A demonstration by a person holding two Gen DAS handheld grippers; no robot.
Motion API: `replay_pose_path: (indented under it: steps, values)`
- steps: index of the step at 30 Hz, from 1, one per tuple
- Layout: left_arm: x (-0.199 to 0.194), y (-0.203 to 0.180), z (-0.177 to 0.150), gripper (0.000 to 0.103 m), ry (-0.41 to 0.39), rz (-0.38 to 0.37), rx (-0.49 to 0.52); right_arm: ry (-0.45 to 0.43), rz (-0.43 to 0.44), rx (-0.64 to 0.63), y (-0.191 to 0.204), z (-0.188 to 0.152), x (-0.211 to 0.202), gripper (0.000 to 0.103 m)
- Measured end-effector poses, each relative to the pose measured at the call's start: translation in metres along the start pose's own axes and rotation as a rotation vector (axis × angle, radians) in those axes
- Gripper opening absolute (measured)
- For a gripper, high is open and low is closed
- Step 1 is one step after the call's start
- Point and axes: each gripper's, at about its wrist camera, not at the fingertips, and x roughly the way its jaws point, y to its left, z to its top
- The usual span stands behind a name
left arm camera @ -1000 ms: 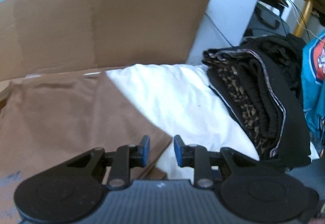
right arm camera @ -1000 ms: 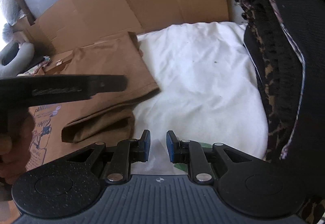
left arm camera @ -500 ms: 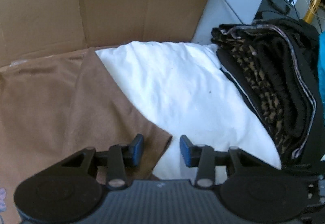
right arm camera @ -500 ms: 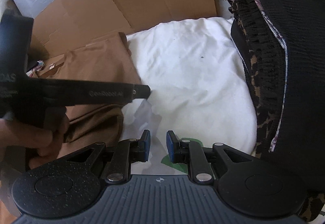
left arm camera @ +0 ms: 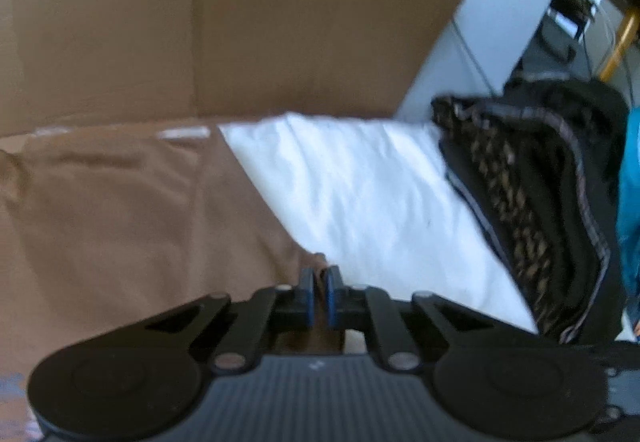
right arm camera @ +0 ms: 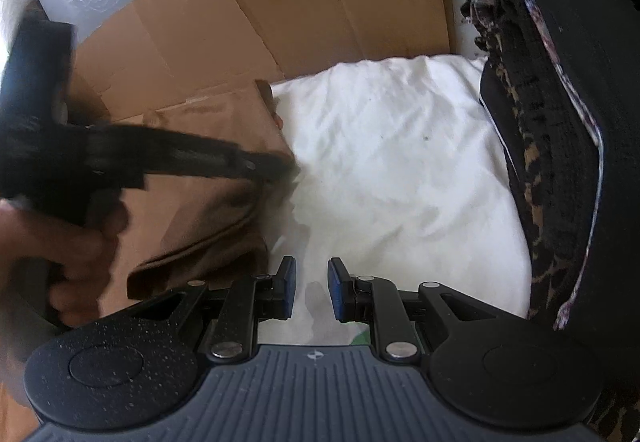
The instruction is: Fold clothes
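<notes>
Pinching the near corner of the brown garment (left arm camera: 132, 209), our left tongs (left arm camera: 319, 292) had just been closing, and brown cloth showed between the blue pads (left arm camera: 307, 294), so we read them as clenched on that corner. The garment lay flat on the left of the white sheet (left arm camera: 372, 197), its right edge running as a long diagonal from the cardboard (left arm camera: 224, 25) at the back down toward the tongs; its long axis followed that line, far-left to near-right. In the right wrist view the same garment (right arm camera: 208, 209) was seen with a folded, thicker hem nearest us and its far corner pointing at the cardboard (right arm camera: 304, 1). The left tongs (right arm camera: 280, 165) crossed it there, tips at its right edge, a hand (right arm camera: 60, 246) gripping the handle. Our right tongs (right arm camera: 312, 292) hovered over the sheet (right arm camera: 400, 169) with a clear gap between the pads and nothing in them. A dark stack of folded clothes (right arm camera: 560, 145) stood on the right, touching the sheet.
</notes>
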Motion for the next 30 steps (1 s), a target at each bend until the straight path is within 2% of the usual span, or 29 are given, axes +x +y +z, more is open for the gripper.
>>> replay_pose_path:
  steps: [3, 10, 19, 22, 26, 28, 30]
  values:
    - [-0.022, 0.011, 0.008, 0.006, -0.033, 0.002, -0.021, -0.020, 0.001, 0.003, 0.001, 0.008, 0.000, 0.024]
    - [-0.060, 0.048, 0.014, 0.006, -0.089, 0.061, -0.071, -0.054, 0.012, -0.005, 0.008, 0.026, 0.002, 0.024]
    - [-0.074, 0.101, 0.007, 0.006, -0.107, 0.143, -0.165, -0.051, 0.034, -0.021, 0.019, 0.030, 0.005, 0.024]
    - [-0.071, 0.116, 0.001, 0.007, -0.106, 0.192, -0.195, -0.050, 0.035, -0.029, 0.019, 0.032, 0.010, 0.024]
    - [-0.061, 0.135, -0.009, 0.013, -0.094, 0.230, -0.236, -0.049, 0.037, -0.046, 0.021, 0.039, 0.020, 0.024]
    - [-0.056, 0.143, -0.014, 0.020, -0.086, 0.233, -0.254, -0.052, 0.041, -0.051, 0.022, 0.044, 0.025, 0.024]
    - [-0.054, 0.148, -0.017, 0.032, -0.088, 0.234, -0.265, -0.056, 0.045, -0.065, 0.024, 0.051, 0.030, 0.024]
